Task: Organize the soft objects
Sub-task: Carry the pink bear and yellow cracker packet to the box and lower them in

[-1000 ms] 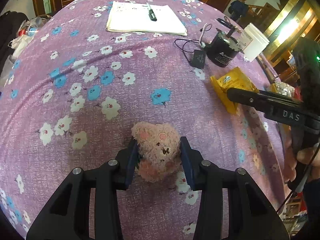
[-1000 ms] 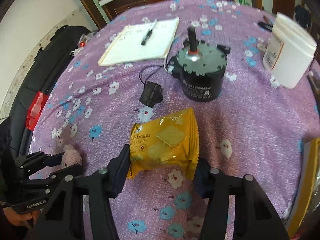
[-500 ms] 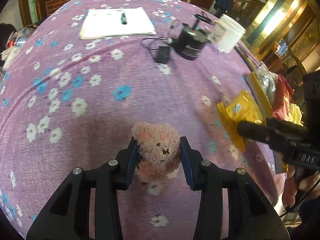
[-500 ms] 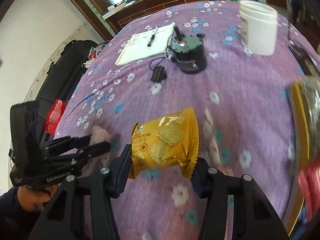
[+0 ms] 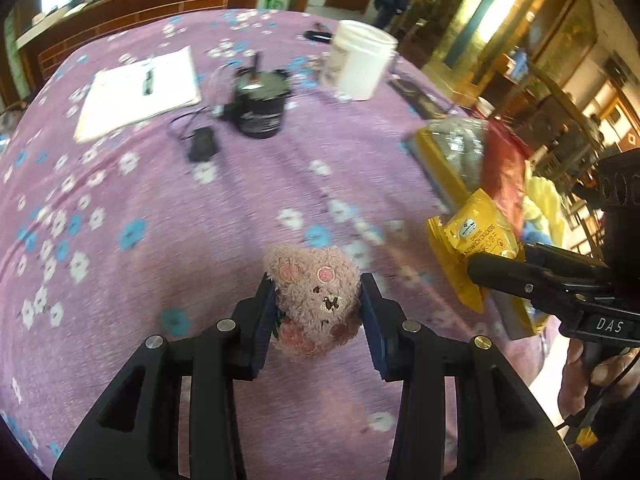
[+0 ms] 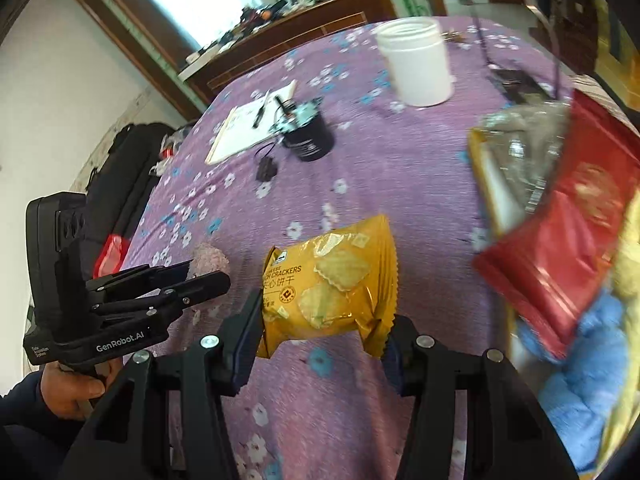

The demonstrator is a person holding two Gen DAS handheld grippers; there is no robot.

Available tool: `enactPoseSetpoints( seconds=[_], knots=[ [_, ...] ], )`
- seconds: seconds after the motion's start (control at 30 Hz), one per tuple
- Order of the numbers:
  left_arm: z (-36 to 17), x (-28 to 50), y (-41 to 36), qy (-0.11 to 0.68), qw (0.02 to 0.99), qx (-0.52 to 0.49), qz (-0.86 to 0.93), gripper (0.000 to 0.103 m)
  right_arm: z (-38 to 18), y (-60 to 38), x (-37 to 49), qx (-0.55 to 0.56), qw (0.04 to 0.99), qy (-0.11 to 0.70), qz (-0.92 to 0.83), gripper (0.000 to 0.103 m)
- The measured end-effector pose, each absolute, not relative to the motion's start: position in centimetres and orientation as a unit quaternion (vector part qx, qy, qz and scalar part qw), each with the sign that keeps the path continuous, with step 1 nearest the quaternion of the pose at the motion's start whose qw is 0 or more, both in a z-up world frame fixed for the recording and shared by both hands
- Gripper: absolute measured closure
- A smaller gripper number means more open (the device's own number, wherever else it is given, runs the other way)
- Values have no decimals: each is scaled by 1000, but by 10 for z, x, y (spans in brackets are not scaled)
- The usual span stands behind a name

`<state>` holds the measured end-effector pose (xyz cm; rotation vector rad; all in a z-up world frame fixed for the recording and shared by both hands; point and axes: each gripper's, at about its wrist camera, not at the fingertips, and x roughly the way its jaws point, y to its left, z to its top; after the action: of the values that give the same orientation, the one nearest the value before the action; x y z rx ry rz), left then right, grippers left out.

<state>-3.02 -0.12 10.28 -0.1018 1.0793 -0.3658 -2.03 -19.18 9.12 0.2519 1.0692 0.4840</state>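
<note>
A small pink plush bear (image 5: 316, 300) is pinched between the pads of my left gripper (image 5: 318, 312), lifted above the purple flowered tablecloth (image 5: 200, 240). My right gripper (image 6: 320, 328) is shut on a yellow packet of crackers (image 6: 332, 284), also held off the cloth. In the left wrist view that packet (image 5: 472, 240) and the right gripper (image 5: 532, 280) appear at the right. From the right wrist view, the left gripper (image 6: 200, 278) with the plush (image 6: 208, 258) shows at the left, held by a hand (image 6: 76, 392).
At the table's right edge lies a pile: a yellow tray (image 6: 486, 184), a clear bag (image 6: 524, 148), a red packet (image 6: 560, 248), blue (image 6: 584, 380) and yellow (image 6: 630, 256) soft things. Farther back stand a white jar (image 6: 420, 64), a black motor (image 6: 308, 136), a notepad with pen (image 6: 248, 124) and a small black adapter (image 6: 266, 168).
Both grippers have risen and swung toward the right side of the table with their loads still gripped. The pile at the right edge has come into view.
</note>
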Motion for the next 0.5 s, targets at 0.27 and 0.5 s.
enactPoseSetpoints(
  seconds=[0.27, 0.5],
  knots=[
    [119, -28, -46, 499, 839, -24, -214, 63, 105, -237, -34, 142, 842, 482, 195, 51],
    [133, -29, -92, 489, 834, 1, -254, 63, 115, -278, -48, 164, 855, 465, 157, 51]
  ],
)
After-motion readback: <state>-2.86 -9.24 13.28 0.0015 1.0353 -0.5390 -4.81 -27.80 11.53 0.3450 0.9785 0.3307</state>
